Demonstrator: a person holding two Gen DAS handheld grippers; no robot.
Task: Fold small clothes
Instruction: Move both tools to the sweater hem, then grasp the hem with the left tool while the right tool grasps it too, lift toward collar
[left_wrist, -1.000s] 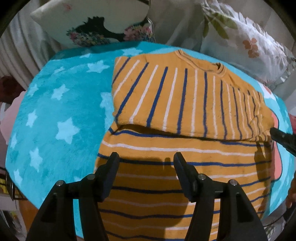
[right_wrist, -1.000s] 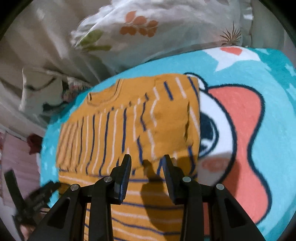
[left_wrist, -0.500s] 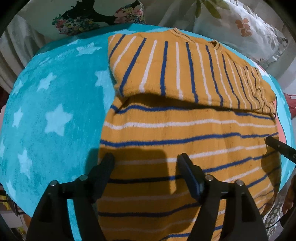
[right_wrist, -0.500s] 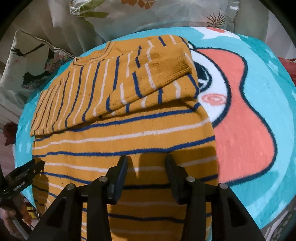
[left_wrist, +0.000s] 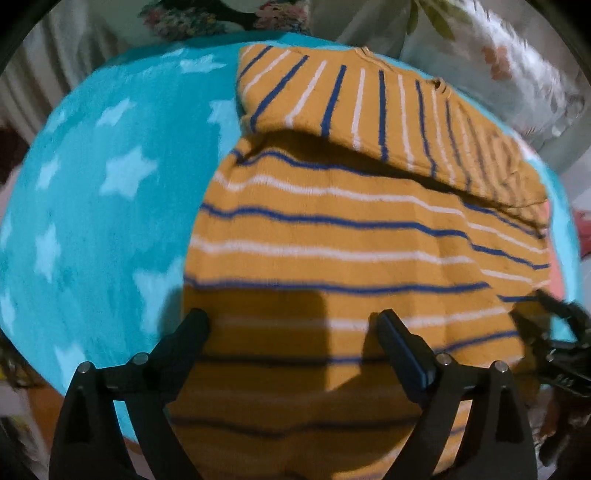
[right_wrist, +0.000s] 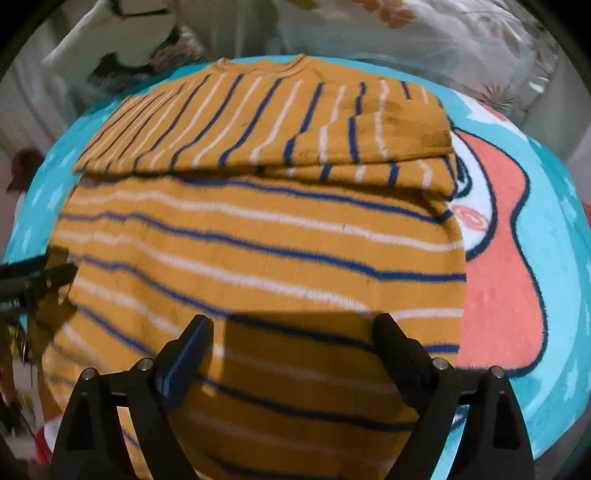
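An orange sweater with blue and white stripes (left_wrist: 332, 236) lies flat on a turquoise blanket (left_wrist: 92, 192). Its sleeves are folded across the chest near the collar (right_wrist: 258, 122). My left gripper (left_wrist: 293, 328) is open and empty, hovering over the sweater's lower left part near the hem. My right gripper (right_wrist: 291, 332) is open and empty over the lower right part of the sweater (right_wrist: 258, 251). The right gripper shows at the right edge of the left wrist view (left_wrist: 554, 332); the left gripper shows at the left edge of the right wrist view (right_wrist: 33, 277).
The blanket (right_wrist: 535, 258) has white stars on the left and a coral and white cartoon figure (right_wrist: 495, 280) on the right. Floral pillows (left_wrist: 498, 55) lie behind the sweater's collar. The blanket's near edge drops off below the hem.
Both grippers have pulled back from the folded sleeves toward the hem and opened wider. The sweater itself has not moved.
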